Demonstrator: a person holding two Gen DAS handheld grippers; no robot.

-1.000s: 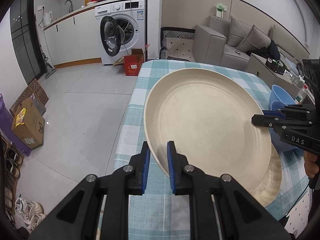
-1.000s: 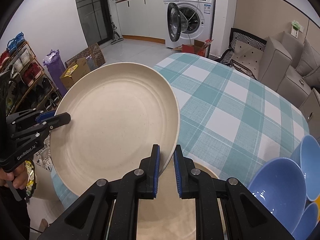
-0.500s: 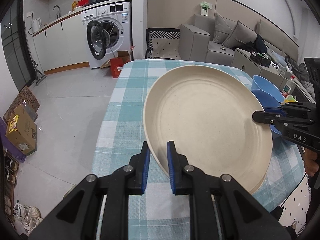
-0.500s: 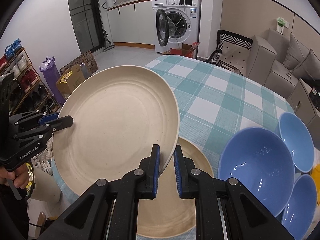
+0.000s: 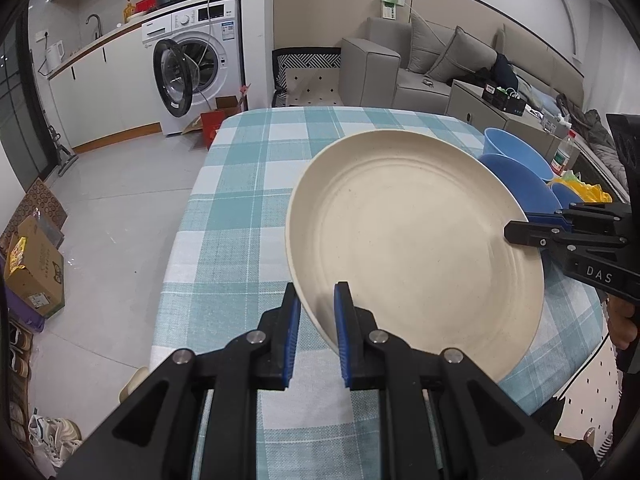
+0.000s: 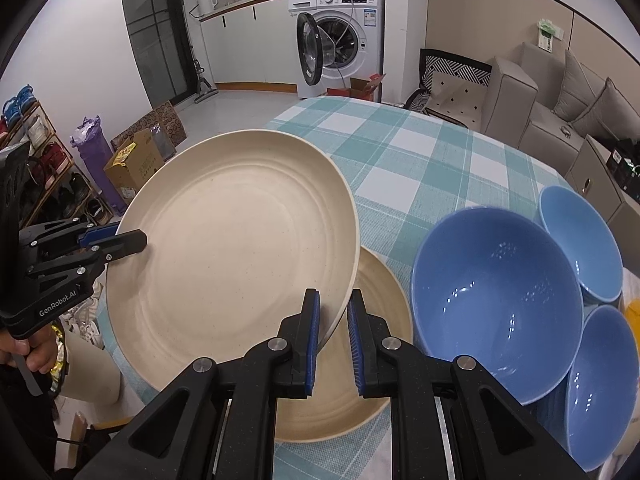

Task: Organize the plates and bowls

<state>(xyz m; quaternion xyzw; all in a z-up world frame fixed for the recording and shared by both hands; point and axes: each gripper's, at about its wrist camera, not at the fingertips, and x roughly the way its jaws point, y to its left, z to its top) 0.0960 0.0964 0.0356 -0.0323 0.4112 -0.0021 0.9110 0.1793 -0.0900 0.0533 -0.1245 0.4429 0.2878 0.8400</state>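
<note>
Carrying cream plate [image 6: 236, 248] between both tools, lifted off the desk [image 5: 240, 216]. Left tool [image 5: 316, 322] clenched on one rim edge, right tool [image 6: 332, 330] clenched on the opposite edge. Plate tilted, not level. Second cream plate [image 6: 376, 320] lies flat on the desk directly below the right tool, partly under the held plate; likely the stacking target. Blue bowls [image 6: 496, 280] sit just beside it, toward the right hand.
</note>
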